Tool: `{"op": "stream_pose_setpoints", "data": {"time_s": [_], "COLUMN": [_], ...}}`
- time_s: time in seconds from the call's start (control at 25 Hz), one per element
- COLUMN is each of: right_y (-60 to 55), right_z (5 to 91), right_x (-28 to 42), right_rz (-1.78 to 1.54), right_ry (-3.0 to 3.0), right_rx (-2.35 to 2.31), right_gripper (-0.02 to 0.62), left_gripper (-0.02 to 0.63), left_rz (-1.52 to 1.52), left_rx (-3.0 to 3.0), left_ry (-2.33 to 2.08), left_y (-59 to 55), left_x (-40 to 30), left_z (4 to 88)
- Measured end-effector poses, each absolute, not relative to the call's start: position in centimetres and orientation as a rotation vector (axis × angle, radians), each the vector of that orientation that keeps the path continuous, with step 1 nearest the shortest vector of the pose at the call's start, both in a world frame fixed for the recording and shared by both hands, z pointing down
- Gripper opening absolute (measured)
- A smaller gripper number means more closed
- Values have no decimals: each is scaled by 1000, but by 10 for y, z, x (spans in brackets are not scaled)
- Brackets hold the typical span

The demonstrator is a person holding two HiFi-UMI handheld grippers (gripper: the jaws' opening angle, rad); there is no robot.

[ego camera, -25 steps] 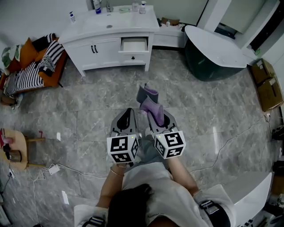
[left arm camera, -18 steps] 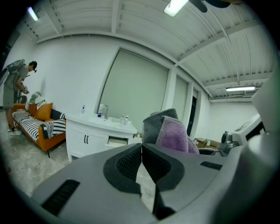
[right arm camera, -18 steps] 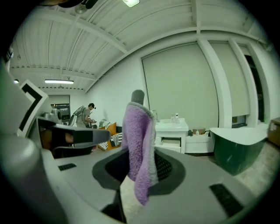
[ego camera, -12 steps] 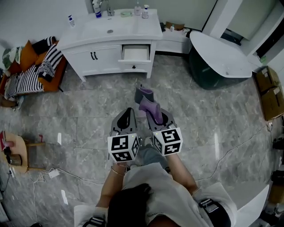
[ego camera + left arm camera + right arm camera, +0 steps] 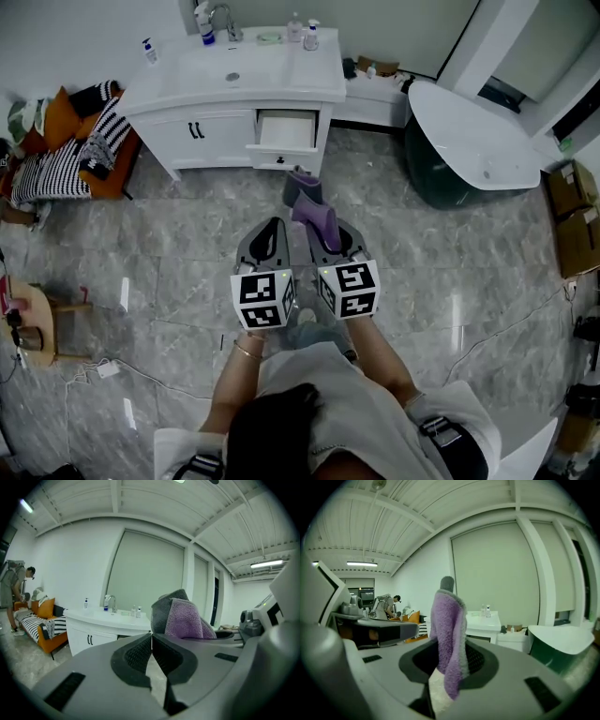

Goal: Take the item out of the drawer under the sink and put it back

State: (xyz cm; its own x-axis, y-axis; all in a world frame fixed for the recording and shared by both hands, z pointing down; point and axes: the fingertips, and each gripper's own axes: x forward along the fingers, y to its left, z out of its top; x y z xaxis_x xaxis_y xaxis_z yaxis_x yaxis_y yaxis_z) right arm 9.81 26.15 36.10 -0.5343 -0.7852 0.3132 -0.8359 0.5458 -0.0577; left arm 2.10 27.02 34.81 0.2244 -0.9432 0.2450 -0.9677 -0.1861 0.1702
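A folded purple and grey towel (image 5: 307,204) sticks up from my right gripper (image 5: 322,228), whose jaws are shut on it; in the right gripper view the towel (image 5: 450,639) stands upright between the pads. My left gripper (image 5: 270,236) is beside it, shut with nothing held, its pads (image 5: 161,656) meeting. Ahead stands the white sink cabinet (image 5: 202,127) with its top right drawer (image 5: 285,130) pulled open. The towel is held just short of that drawer.
A dark green tub with a white rim (image 5: 473,141) stands to the right of the cabinet. A striped sofa with orange cushions (image 5: 61,150) is at the left. Bottles (image 5: 302,32) stand by the faucet. A cable (image 5: 141,356) runs over the marble floor. A person (image 5: 386,606) stands by the sofa.
The cabinet and its open drawer have come closer in the head view. Both grippers and the towel moved forward toward the drawer, and the two grippers now sit closer together.
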Motion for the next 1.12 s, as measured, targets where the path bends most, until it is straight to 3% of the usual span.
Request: {"op": "stream_pose_setpoints", "data": {"time_s": [1.12], "right_y": [168], "right_z": [390], "right_x": [114], "right_rz": [278], "right_ry": [-2525], "right_rx": [1299], "right_gripper": [109], "left_gripper": [8], "left_rz": [224], "left_rx": [2210], "left_ry": [-1800], "left_y": [176], "left_x": [34], "left_z": [386]}}
